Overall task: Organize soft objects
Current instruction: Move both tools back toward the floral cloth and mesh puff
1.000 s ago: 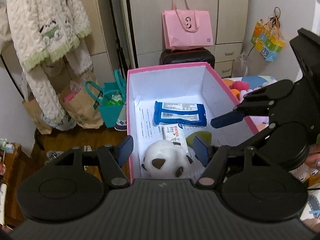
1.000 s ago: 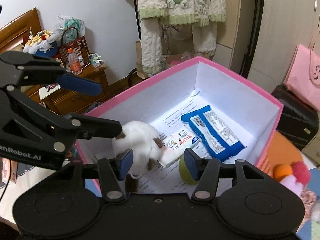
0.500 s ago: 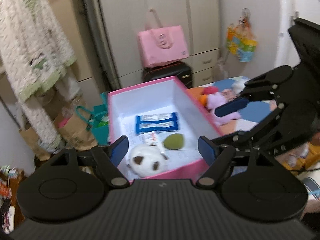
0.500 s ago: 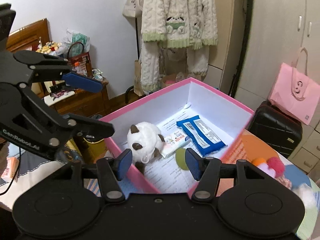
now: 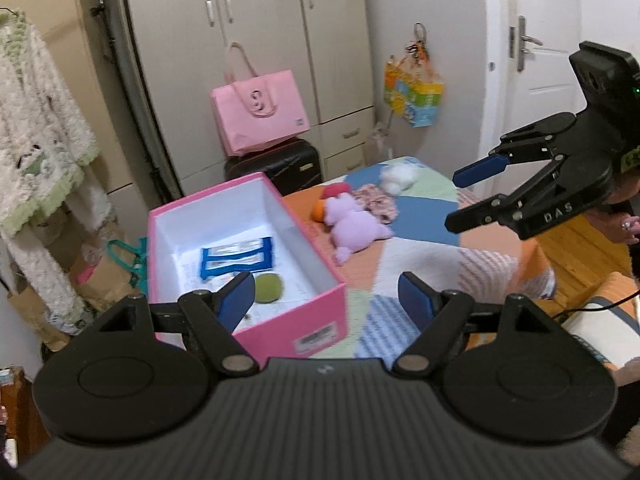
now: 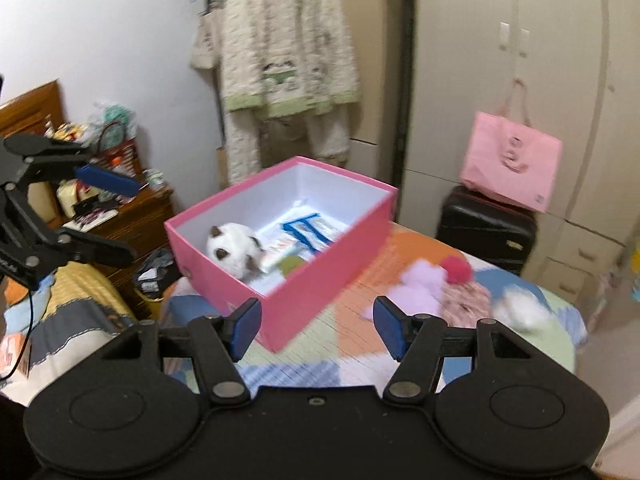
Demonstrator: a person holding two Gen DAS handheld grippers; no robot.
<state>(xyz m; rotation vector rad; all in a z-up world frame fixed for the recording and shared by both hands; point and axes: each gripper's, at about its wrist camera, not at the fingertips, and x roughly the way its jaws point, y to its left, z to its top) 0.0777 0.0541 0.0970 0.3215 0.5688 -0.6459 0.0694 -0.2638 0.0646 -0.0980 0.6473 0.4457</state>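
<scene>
A pink box with a white inside stands on the patchwork bed. In it lie a white plush with brown spots, a blue wipes pack and a green round pad. On the bed to its right lie a purple plush, a red pompom, a patterned pink cloth and a white fluffy ball. My left gripper hangs open and empty before the box's near corner. My right gripper is empty, its jaws opening, back from the box.
A pink bag sits on a black suitcase against the wardrobe. Fluffy clothes hang behind the box. A cluttered wooden cabinet stands left of the bed; bags crowd the floor. A person's hand is at the right edge.
Both grippers have drawn back and up from over the box, and the toys on the bed have come into view. Both sets of jaws stand wider. The white plush stays in the box.
</scene>
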